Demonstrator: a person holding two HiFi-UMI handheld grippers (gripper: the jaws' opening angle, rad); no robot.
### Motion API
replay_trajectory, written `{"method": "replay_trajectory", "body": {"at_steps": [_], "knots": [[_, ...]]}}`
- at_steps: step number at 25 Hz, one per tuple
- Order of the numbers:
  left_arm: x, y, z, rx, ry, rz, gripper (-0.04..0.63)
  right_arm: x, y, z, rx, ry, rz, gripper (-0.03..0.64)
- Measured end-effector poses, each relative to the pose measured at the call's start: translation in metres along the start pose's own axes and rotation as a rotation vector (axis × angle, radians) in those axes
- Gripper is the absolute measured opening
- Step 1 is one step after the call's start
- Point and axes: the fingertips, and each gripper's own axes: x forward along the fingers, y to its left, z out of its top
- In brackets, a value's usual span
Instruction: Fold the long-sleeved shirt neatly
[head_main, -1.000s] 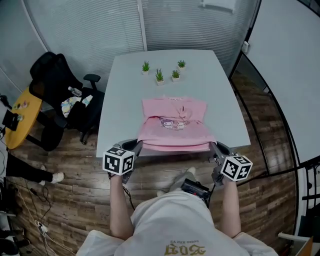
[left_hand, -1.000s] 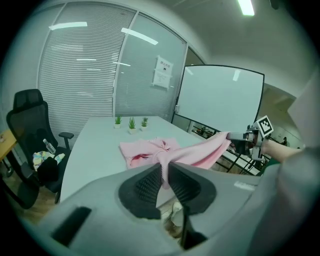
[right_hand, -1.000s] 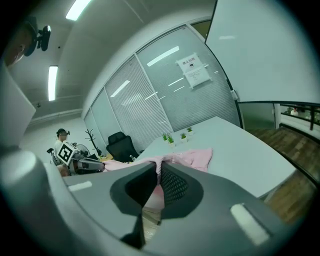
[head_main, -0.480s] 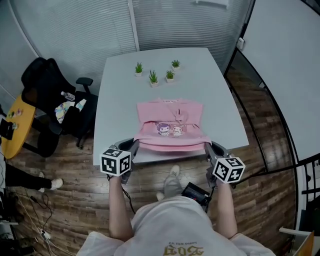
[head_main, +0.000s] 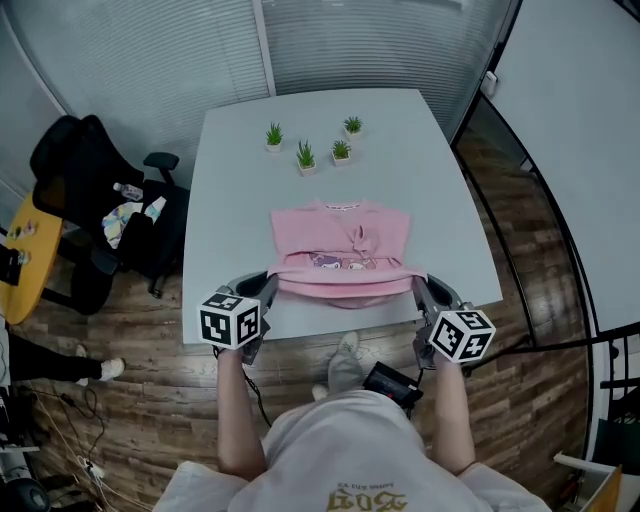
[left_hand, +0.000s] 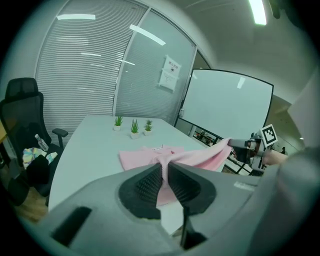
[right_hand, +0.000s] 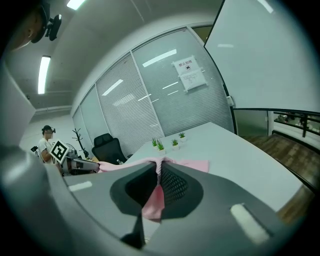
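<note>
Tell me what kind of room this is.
Probably an office meeting room: a white table, glass partitions with blinds, a whiteboard and a black office chair.

Four small potted plants (head_main: 305, 155) (far table (head_main: 225, 200) end); black chair (head_main: 75, 175) beside

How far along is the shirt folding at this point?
Done: the sleeves look folded in across the front of the pink shirt. In hand: the left gripper and right gripper each clamp a near corner of the hem, lifted off the table. Left: carry the hem toward the collar, release, tidy.
</note>
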Motion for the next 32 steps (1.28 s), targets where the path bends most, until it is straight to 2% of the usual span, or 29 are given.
{"method": "replay_trajectory", "body": {"at_steps": [21,32], "knots": [[0.116,0.064,0.07,-0.034,0.049,0.022,0.044,0.129,-0.071,0.051,0.006,0.054,0.009,0.025],[0.19,0.111,0.058,-0.088,0.166,0.089,0.046,0.207,-0.113,0.032,-0.019,0.182,0.012,0.025]]}}
